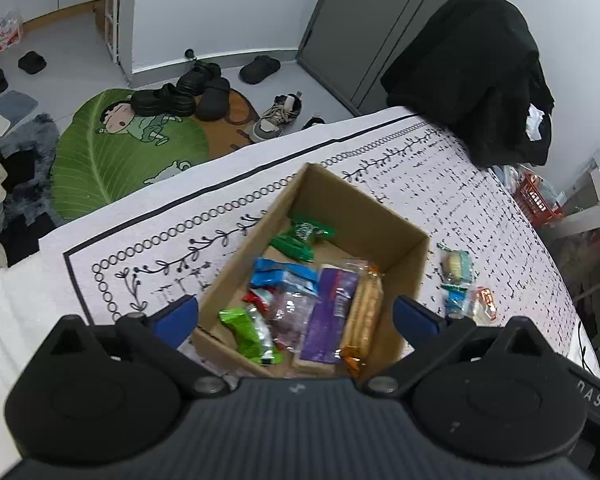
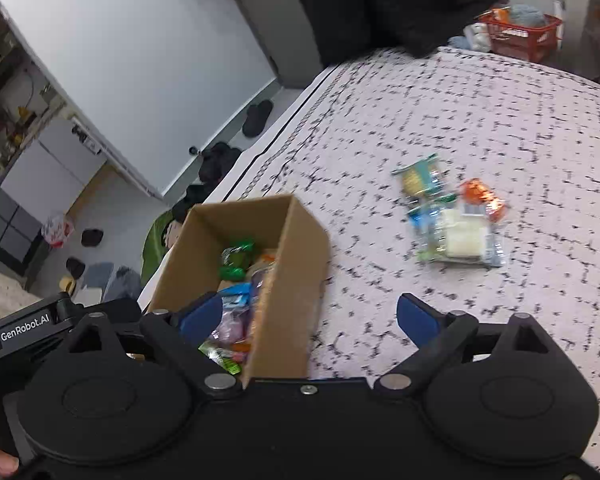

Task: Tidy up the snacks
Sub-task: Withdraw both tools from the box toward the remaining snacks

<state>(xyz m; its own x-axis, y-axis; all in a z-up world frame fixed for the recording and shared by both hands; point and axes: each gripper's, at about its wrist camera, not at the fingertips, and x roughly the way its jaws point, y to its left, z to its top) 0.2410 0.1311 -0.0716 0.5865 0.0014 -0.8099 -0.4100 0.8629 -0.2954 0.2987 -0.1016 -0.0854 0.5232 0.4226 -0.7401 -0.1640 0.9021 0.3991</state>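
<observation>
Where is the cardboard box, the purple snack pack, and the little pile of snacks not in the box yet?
cardboard box (image 1: 364,204), left wrist view, on its far inside wall.
purple snack pack (image 1: 329,320), left wrist view, on the middle of the wrapper.
pile of snacks (image 2: 462,236), right wrist view, on the pale packet in front.

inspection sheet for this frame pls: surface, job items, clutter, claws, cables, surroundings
Surface: table under a white patterned cloth.
Job's things: open cardboard box holding several snack packs, among them a green pack, a blue pack and a purple pack; a small pile of loose snacks lies on the cloth beside the box, apart from it.
Clutter: black garment draped at the far table edge.
Claws: left claw open above the box, nothing between the fingers; right claw open, straddling the box's near wall, gripping nothing.
Cables: one thin white cable at the table's right edge.
Surroundings: shoes and a green leaf rug on the floor; red basket behind the table.
</observation>
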